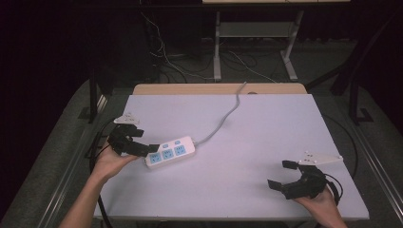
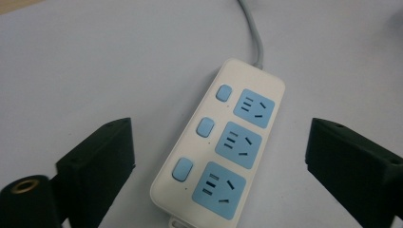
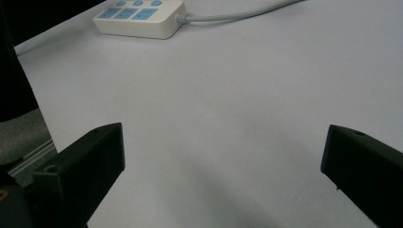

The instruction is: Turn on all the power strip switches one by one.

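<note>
A white power strip (image 1: pixel 171 151) with three blue sockets and three blue buttons lies on the pale table top (image 1: pixel 266 123), left of centre. Its grey cable (image 1: pixel 223 118) runs off toward the back edge. My left gripper (image 1: pixel 145 141) is open at the strip's left end. In the left gripper view the power strip (image 2: pixel 223 142) lies between the wide-apart jaws of the left gripper (image 2: pixel 221 137), touching neither. My right gripper (image 1: pixel 281 174) is open near the front right corner with nothing in it. From the right gripper (image 3: pixel 223 137), the power strip (image 3: pixel 138 16) is far off.
A strip of wooden table top (image 1: pixel 218 89) shows behind the pale sheet. Beyond it are a desk's metal legs (image 1: pixel 217 47) and loose cables (image 1: pixel 166 57) on the dark floor. Black cables (image 1: pixel 97 147) hang off the table's left side.
</note>
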### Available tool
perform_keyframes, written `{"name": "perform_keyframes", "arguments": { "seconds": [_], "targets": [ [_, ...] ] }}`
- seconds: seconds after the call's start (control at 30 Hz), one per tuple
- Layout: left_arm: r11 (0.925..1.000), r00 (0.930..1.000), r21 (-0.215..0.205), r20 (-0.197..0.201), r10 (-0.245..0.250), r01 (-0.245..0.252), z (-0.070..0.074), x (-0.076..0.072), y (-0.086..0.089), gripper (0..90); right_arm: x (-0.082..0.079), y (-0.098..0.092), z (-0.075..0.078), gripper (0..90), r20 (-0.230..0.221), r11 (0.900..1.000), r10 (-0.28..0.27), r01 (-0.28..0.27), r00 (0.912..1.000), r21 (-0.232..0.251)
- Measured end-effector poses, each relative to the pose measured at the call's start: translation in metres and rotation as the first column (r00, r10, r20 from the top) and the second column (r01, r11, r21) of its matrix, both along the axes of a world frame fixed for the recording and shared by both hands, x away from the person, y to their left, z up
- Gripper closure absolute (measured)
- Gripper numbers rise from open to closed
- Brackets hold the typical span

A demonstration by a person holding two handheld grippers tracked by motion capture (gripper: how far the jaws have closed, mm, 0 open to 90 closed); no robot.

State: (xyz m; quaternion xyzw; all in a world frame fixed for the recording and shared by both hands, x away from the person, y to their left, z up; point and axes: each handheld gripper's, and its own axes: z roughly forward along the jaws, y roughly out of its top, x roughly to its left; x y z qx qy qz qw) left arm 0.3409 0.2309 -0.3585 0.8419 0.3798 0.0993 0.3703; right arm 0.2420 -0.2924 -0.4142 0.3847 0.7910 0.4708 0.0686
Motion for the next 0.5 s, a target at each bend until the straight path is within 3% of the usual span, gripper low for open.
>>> {"name": "perform_keyframes", "arguments": {
  "seconds": [0.17, 0.23, 0.27, 0.5],
  "targets": [
    [0.9999, 1.0, -0.01, -0.005, 0.002, -0.002, -0.0024, 0.004, 0.0036, 18.7, -0.0008, 0.0003, 0.0003, 0.7, 0.006, 1.0, 0.004, -0.004, 1.0, 0.005],
    [0.9999, 1.0, -0.017, -0.006, 0.002, -0.002, -0.0028, 0.0048, 0.0047, 24.3, -0.0006, 0.0002, 0.0002, 0.6, 0.001, 1.0, 0.002, -0.002, 1.0, 0.005],
    [0.9998, 1.0, -0.018, -0.008, 0.0, 0.0, -0.003, 0.0054, 0.0053, 32.0, 0.0, 0.0, -0.0003, 0.6, 0.001, 1.0, 0.001, -0.001, 1.0, 0.005],
    [0.9996, 0.9993, -0.027, -0.036, 0.003, -0.004, -0.0057, 0.0096, 0.008, 51.2, 0.0003, 0.0, -0.0007, 0.6, 0.001, 1.0, 0.003, -0.003, 1.0, 0.006]
  ]
}}
